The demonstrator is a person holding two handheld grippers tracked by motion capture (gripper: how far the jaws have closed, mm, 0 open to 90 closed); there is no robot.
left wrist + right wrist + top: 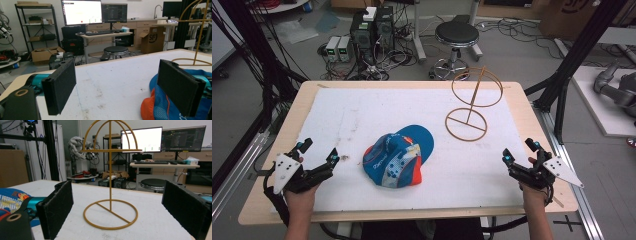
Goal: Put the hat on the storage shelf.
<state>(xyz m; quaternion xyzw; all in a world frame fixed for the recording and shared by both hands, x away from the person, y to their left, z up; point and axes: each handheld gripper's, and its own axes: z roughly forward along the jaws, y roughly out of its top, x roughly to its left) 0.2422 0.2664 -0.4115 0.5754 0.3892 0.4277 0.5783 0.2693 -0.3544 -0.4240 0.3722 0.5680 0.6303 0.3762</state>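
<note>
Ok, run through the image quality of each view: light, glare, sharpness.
High view: even overhead light, soft short shadows under the cap and wire hat stand, overall slightly soft. Left gripper view: near jaws a bit blurred, one bright monitor washed out to near white. Right gripper view: stand crisp, white monitor glaring, background mildly soft.

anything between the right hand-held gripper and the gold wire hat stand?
Nothing. In the high view, only bare white table cover lies between the open right hand-held gripper and the gold wire hat stand. The right gripper view shows the same.
</note>
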